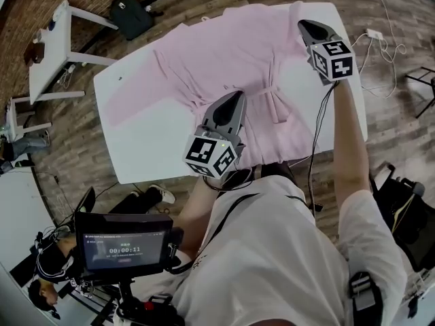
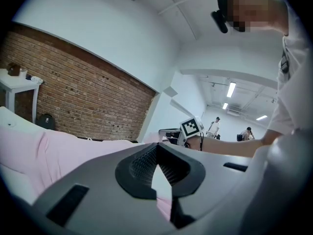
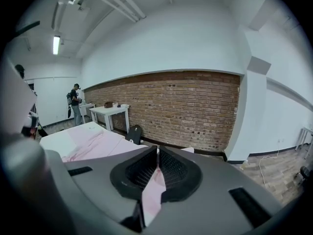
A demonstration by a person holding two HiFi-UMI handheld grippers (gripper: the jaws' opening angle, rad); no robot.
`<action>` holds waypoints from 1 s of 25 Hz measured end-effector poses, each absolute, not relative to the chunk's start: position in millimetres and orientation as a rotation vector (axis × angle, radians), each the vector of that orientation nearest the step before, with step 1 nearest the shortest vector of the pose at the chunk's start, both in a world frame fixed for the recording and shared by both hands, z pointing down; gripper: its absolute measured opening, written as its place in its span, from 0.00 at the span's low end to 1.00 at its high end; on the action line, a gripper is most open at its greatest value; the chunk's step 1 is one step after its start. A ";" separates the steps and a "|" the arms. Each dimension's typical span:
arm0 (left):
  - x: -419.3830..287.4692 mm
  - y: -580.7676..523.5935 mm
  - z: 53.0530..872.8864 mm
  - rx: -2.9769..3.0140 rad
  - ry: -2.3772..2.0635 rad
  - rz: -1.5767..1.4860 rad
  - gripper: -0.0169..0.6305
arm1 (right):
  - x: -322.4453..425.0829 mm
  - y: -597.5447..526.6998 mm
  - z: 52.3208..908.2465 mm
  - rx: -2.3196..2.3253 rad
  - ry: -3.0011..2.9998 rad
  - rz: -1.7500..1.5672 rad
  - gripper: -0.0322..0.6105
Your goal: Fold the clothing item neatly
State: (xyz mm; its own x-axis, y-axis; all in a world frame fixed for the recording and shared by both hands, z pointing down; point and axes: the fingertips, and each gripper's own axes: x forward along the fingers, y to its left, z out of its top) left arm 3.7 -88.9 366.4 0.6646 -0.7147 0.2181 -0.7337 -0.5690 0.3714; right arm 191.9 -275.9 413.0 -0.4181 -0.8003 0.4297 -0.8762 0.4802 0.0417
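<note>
A pink robe [image 1: 224, 53] lies spread over the white table [image 1: 143, 148], its belt [image 1: 272, 100] tied at the waist. My left gripper [image 1: 238, 95] is low over the robe's middle, just left of the belt, and is shut on a fold of pink cloth [image 2: 164, 202]. My right gripper [image 1: 303, 23] is at the robe's far right edge, also shut on pink cloth [image 3: 152, 187]. In the left gripper view the jaws [image 2: 156, 151] meet at the tip, and the right gripper's marker cube [image 2: 190, 127] shows beyond. The right gripper's jaws [image 3: 157, 154] pinch the fabric.
A small white side table [image 1: 51, 53] and a black backpack [image 1: 130, 13] stand on the brick-pattern floor beyond the table's left end. Cables and a power strip [image 1: 374, 34] lie on the floor at the right. A screen on a stand [image 1: 126, 246] is beside me.
</note>
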 end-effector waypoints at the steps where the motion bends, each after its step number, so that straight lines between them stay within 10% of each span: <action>1: -3.3 -91.2 364.3 2.443 -1.137 0.057 0.03 | 182.9 -279.3 410.2 1.389 -2.340 0.261 0.08; 25: -81.1 -81.2 366.7 2.390 -1.230 0.012 0.03 | 68.1 -279.5 410.5 1.235 -2.397 0.221 0.08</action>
State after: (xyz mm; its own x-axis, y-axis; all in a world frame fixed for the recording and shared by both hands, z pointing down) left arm -81.1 -81.2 366.7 0.6024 -0.7706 0.2080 -0.7745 -0.5013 0.3858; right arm 68.1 -279.5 410.5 -0.5090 -0.7363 0.4457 -0.8055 0.5900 0.0548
